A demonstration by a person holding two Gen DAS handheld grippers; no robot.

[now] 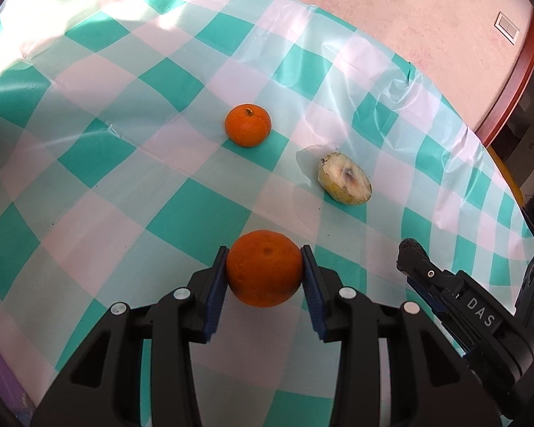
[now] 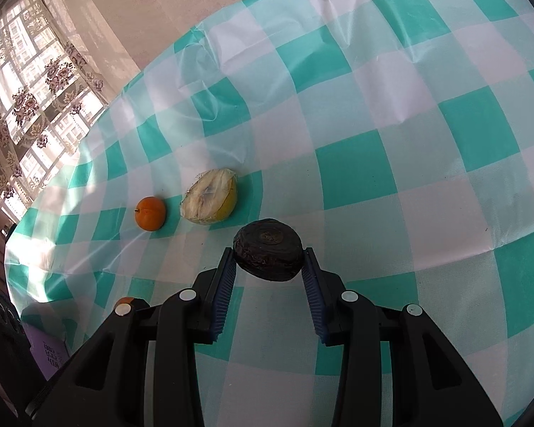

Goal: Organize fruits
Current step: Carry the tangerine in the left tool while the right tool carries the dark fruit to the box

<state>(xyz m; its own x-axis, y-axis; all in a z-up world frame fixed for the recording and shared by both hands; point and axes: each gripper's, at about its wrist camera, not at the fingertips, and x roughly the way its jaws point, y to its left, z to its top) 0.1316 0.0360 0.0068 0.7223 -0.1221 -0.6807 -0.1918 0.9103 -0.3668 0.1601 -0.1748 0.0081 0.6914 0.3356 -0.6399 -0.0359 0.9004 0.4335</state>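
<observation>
Gripping a round, dimpled orange fruit [image 1: 264, 268] between the blue ribbed pads of the left gripper [image 1: 265, 267], pinched right at its widest part, probably so it can't roll out on the way to its new spot. Clamping a dark, wrinkled, near-black round fruit [image 2: 268, 254] the same way in the right gripper [image 2: 268, 256], pads pressing on both sides, nothing loose. Holding both just over the cloth, angled down, near the two pieces already lying out there: a second small orange citrus with a stem nub [image 1: 247, 125] and a pale yellow halved fruit wrapped in clear film [image 1: 344, 179], cut face showing. Sitting just beside each other in the right wrist view, so guessing at a row being built, with the two held fruits next in line. Worth going easy on the dark one, looking soft and past it. Peeking in at the right edge of the left view, the black tip of the other gripper, marked DAS. Resting on a glossy teal-and-white checked plastic tablecloth [image 2: 391, 135], creased and catching glare, so maybe a bit slippery for round stuff. Beyond that, a pinkish floor, a wall switch plate [image 1: 507, 27], and a sunlit window with floral lace curtains [image 2: 25, 99].
</observation>
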